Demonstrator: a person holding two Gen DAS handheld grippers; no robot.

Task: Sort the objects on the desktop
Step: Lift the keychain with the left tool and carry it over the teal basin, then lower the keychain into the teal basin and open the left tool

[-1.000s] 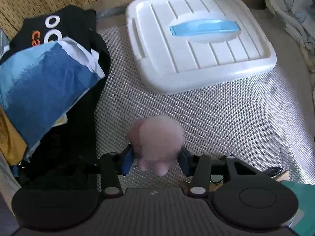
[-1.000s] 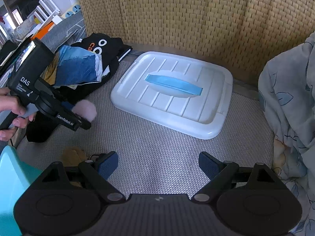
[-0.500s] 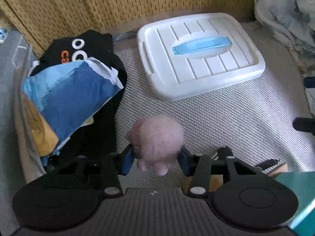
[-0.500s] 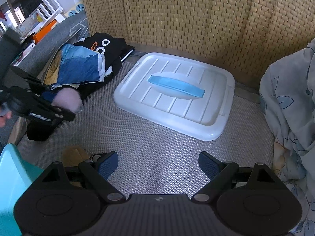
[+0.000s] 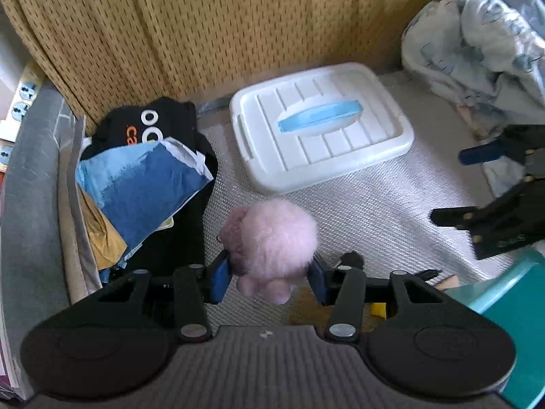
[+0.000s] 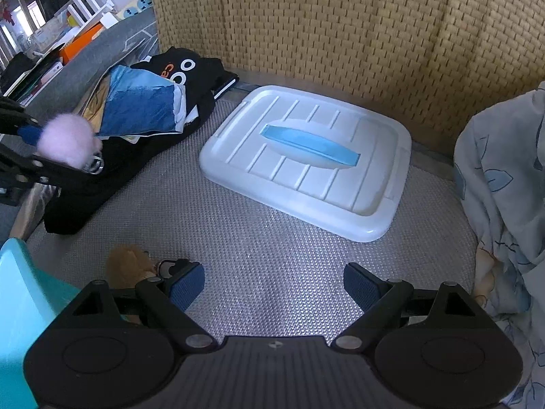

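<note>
A fluffy pink plush toy (image 5: 272,238) is clamped between the blue pads of my left gripper (image 5: 269,277), held in the air above the silver woven mat (image 5: 374,204). From the right wrist view the same pink plush toy (image 6: 66,139) shows at the far left, in my left gripper (image 6: 41,151). My right gripper (image 6: 272,288) hovers low over the mat (image 6: 255,238), open, nothing between its pads. A brown plush toy (image 6: 127,266) lies on the mat beside its left finger. A white bin lid with a blue handle (image 6: 306,160) lies flat further back.
A pile of black cloth and blue paper (image 5: 146,177) lies at the left of the mat. A teal container (image 5: 511,306) stands at the near right, its edge (image 6: 20,289) in the right wrist view. Patterned bedding (image 6: 504,187) lies to the right. A woven yellow wall (image 6: 340,27) backs the area.
My left gripper has risen and drawn back to the left with the pink plush toy still held. The right gripper has stayed put, open.
</note>
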